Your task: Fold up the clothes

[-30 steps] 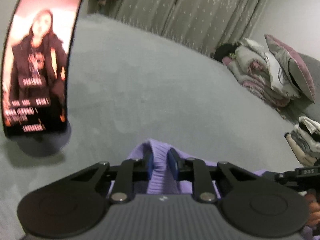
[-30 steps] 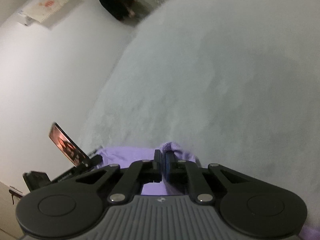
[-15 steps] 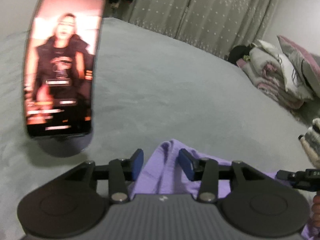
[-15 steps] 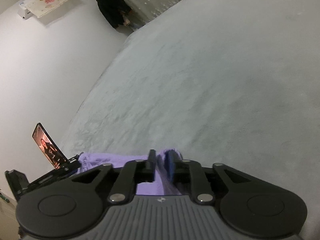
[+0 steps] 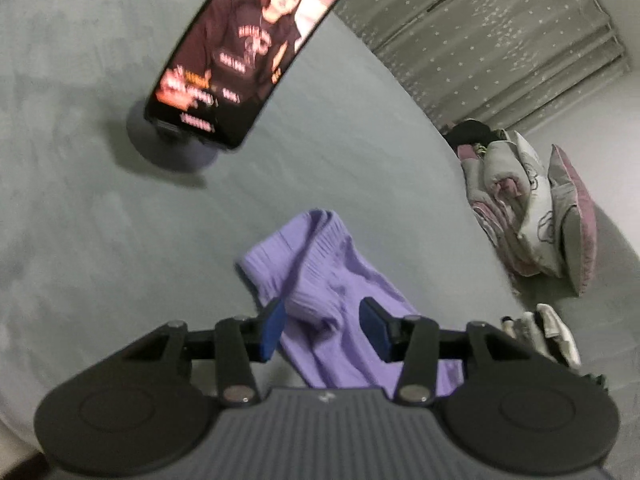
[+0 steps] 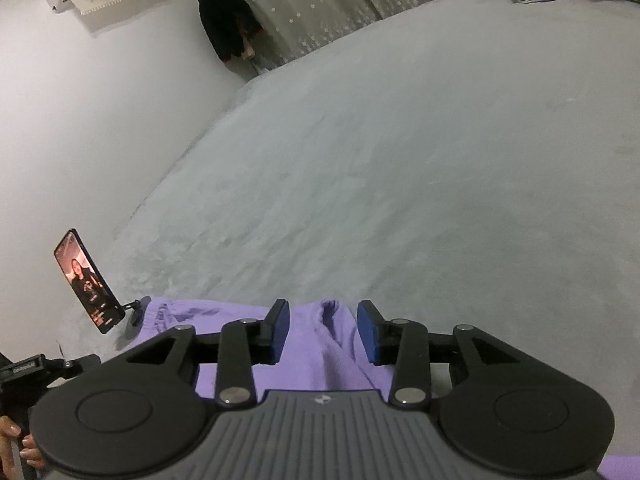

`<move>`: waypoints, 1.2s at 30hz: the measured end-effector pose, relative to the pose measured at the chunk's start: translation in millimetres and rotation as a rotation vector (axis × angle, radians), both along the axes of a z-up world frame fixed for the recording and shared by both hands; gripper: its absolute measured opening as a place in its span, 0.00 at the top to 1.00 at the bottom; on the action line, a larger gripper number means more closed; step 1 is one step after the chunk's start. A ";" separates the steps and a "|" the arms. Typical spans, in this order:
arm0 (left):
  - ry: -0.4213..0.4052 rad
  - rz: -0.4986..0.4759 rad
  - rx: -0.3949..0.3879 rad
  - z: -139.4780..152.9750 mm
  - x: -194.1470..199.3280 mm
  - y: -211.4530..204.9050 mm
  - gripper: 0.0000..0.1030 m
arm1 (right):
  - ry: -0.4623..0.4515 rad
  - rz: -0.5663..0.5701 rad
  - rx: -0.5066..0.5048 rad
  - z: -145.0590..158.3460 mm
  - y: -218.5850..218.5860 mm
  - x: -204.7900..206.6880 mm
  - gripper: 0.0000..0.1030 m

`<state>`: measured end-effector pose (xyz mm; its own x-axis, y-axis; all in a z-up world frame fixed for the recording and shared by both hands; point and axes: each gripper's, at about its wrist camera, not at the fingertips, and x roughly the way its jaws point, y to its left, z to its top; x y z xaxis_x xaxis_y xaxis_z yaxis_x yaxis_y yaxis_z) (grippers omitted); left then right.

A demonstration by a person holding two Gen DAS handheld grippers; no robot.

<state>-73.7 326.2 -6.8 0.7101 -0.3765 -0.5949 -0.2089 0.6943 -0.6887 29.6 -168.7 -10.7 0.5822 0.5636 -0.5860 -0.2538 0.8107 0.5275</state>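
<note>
The left gripper (image 5: 323, 328) stands wide open, its blue pads (image 5: 271, 330) apart on either side of a fold of the purple garment (image 5: 320, 288) and holding nothing; whether a pad brushes the cloth cannot be told, as the view is blurred. The right gripper (image 6: 323, 330) is likewise released, its blue pads (image 6: 279, 330) spread with a raised ridge of the same purple garment (image 6: 320, 344) lying between them, ungripped. The garment lies on the grey bed surface (image 5: 100, 240), its ribbed end pointing away from the left gripper, its near part hidden under both gripper bodies, so its full outline cannot be made out. Farther out, a phone (image 5: 248, 52) stands tilted on a round dark stand (image 5: 168, 152), its screen lit; the right wrist view shows the same phone (image 6: 88, 280) small at the left, beside the garment's edge. Fingers of a hand (image 6: 20, 446) show at the lower left corner there, mostly cut off. At the bed's far right lies a heap of folded bedding and a pillow (image 5: 532, 216), and nearer, a small pale pile (image 5: 544, 332) too blurred to identify. Curtains (image 5: 500, 40) hang behind.
</note>
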 end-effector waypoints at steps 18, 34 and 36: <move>-0.019 0.116 0.191 -4.2 21.5 -49.0 0.94 | -0.023 0.069 -0.007 9.0 2.9 -20.1 0.63; -0.003 0.091 0.558 9.5 7.5 -62.1 0.57 | -0.111 0.090 -0.096 40.7 -4.0 -54.7 0.58; -0.047 0.037 0.540 18.1 2.5 -70.0 0.51 | -0.115 0.080 -0.119 45.8 -11.3 -66.6 0.58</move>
<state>-71.2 256.2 11.3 0.7474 -0.0001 -0.6644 -0.2179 0.9447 -0.2452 -36.9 -180.0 35.1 0.6058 0.5410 -0.5834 -0.3730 0.8408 0.3924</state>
